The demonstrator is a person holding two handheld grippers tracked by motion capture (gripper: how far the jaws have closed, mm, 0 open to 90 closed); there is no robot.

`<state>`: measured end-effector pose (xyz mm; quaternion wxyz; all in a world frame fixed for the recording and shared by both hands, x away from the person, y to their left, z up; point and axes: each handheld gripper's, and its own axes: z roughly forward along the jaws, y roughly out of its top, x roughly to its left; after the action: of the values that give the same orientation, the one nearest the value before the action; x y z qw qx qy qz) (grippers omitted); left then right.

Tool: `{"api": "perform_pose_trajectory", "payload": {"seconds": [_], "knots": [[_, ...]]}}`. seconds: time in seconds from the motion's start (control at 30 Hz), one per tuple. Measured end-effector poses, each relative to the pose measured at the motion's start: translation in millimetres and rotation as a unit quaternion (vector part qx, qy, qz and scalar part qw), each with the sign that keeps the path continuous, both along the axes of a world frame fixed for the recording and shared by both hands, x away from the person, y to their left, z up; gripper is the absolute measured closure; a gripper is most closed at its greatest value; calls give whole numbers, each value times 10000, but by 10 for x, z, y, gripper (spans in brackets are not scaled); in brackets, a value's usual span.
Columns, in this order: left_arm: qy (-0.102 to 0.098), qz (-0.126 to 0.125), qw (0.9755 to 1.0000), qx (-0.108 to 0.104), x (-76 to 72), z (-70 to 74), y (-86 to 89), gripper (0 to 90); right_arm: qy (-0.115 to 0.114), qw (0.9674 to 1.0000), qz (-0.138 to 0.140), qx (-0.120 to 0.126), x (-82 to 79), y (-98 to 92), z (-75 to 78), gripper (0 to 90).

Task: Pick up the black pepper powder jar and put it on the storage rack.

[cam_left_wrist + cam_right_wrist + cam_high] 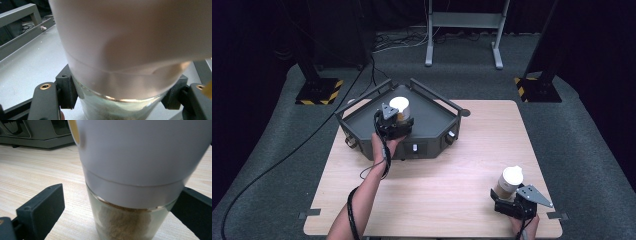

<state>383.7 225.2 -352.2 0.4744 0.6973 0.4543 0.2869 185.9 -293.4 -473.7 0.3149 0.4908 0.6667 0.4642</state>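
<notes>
Left gripper (pixel 398 120) pinches a jar (pixel 400 107) in the far tray (pixel 432 122); right gripper's (pixel 504 196) jaws stand spread around the near-right jar (pixel 510 181)

Dim room, table lit from above — close-ups blurred, glary

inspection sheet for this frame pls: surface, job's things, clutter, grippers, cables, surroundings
Surface: wooden table, bare in the middle.
Job's things: two white-capped jars; one over the grey tray, one at the table's near right.
Clutter: nothing seen.
Grippers: left hand-held gripper shut on the tray-side jar; right hand-held gripper open around the other, a gap at one jaw.
Cables: one along the left forearm; more on the floor.
Surroundings: grey carpet, metal stand, dark backdrop.
</notes>
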Motion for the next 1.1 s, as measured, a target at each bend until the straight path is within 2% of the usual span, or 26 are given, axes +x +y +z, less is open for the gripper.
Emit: {"api": "perform_pose_trajectory", "payload": {"seconds": [0.7, 0.97, 1.1], "knots": [[-34, 184, 9998, -77, 46, -45, -84, 306, -11, 10000, -3, -17, -4, 5, -1, 0], [-4, 221, 9997, -145, 69, -65, -94, 303, -20, 10000, -7, -10, -7, 4, -4, 0], [29, 199, 9995, -259, 77, -91, -64, 296, -20, 10000, -2, -11, -6, 4, -4, 0]]}}
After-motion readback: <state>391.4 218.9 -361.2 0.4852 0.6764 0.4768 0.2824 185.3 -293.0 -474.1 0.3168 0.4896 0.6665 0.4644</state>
